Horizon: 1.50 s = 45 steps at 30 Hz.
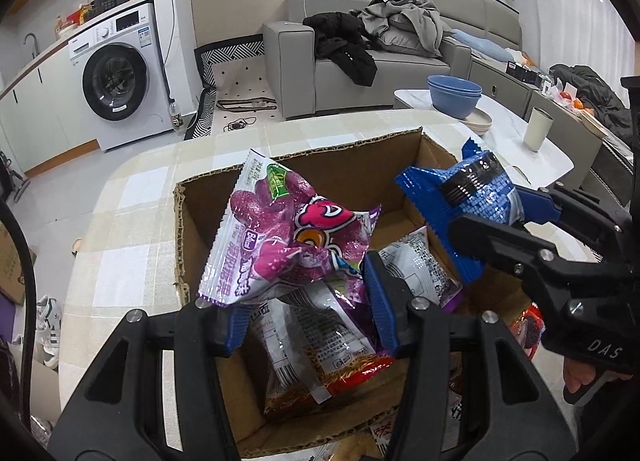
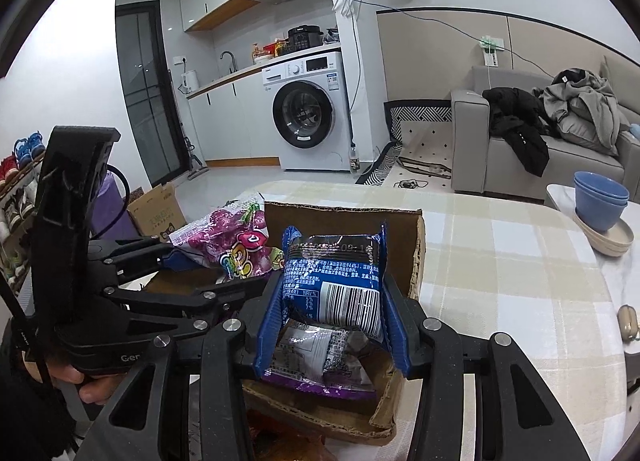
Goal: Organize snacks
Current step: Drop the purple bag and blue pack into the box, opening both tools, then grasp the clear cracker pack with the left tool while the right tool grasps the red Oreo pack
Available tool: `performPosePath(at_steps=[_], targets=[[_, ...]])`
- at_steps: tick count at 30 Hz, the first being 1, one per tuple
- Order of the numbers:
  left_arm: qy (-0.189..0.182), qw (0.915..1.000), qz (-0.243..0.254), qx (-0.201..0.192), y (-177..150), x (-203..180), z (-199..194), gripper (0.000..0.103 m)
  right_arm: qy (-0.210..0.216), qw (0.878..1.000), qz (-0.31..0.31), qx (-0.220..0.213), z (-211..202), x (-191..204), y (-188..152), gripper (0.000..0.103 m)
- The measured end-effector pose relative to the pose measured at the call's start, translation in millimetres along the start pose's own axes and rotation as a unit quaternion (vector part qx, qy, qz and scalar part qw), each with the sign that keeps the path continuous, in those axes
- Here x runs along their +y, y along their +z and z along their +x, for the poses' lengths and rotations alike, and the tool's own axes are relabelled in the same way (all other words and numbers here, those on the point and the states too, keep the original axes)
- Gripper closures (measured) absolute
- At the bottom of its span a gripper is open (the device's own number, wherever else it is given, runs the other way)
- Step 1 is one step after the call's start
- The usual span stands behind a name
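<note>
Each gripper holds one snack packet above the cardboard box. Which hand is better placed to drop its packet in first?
Probably the left. Its gripper holds the purple packet over the middle of the cardboard box; the right gripper holds the blue packet nearer the box's side wall.

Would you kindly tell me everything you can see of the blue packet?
The blue packet is a small glossy foil pouch with crimped, serrated end seals. One face shows white print, a nutrition table, a barcode and a dark band with a stamped date. It looks puffed and unopened. The right gripper is shut on its sides, holding it roughly upright above the open cardboard box. It hangs clear of the purple packet in the left gripper; nothing else visibly touches it.
</note>
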<state>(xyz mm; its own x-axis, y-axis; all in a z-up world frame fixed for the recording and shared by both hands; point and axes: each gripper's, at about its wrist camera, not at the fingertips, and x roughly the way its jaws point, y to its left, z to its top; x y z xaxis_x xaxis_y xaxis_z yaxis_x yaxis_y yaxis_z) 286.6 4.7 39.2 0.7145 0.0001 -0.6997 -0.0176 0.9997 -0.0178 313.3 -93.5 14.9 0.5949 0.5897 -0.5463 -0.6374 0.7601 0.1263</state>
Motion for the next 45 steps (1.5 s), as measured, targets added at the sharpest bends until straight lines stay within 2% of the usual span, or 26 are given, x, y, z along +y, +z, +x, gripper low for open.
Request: performPosePath(at_steps=[6,8,9,10,13,14,15,23,30,33,37,45], targets=[[-0.015,0.9999,-0.004,0.003,-1,2,-1,0.052,0.008,1.0,0.001,-0.006,-12,1,2,0.05],[-0.021,0.9997,-0.014,0.003,-1,5,-7,0.04,0.003,1.0,0.002,-0.011,-22,1,3,0.041],[-0.021,0.9996,-0.017,0.0,-1,4,-12,0.036,0.001,1.0,0.003,-0.014,-28,0,3,0.032],[-0.021,0.9995,-0.022,-0.006,-2,6,-18,0.024,-0.001,1.0,0.008,-0.018,-36,-2,2,0.022],[-0.036,0.9986,-0.035,-0.015,-5,11,-32,0.014,-0.005,0.999,0.021,-0.03,-58,-5,-3,0.003],[-0.044,0.9982,-0.037,-0.017,-6,12,-37,0.006,-0.006,0.999,0.025,-0.032,-64,-6,-4,0.001],[-0.052,0.9978,-0.037,-0.019,-8,13,-42,0.001,-0.007,0.999,0.031,-0.031,-70,-8,-6,0.001],[-0.054,0.9971,-0.042,-0.035,-34,18,-89,0.001,-0.026,0.998,0.057,-0.016,-110,-11,-27,0.001],[-0.047,0.9974,-0.042,-0.035,-67,18,-118,0.001,-0.035,0.997,0.062,-0.002,-121,-6,-51,0.0],[-0.038,0.9982,-0.034,-0.033,-82,17,-123,0.001,-0.04,0.997,0.058,0.011,-119,-3,-64,0.0],[-0.036,0.9986,-0.025,-0.031,-99,20,-122,0.001,-0.024,0.997,0.065,0.021,-117,-5,-80,0.0],[-0.031,0.9992,-0.021,-0.016,-119,26,-114,0.001,-0.035,0.997,0.064,0.025,-120,-5,-85,0.0]])
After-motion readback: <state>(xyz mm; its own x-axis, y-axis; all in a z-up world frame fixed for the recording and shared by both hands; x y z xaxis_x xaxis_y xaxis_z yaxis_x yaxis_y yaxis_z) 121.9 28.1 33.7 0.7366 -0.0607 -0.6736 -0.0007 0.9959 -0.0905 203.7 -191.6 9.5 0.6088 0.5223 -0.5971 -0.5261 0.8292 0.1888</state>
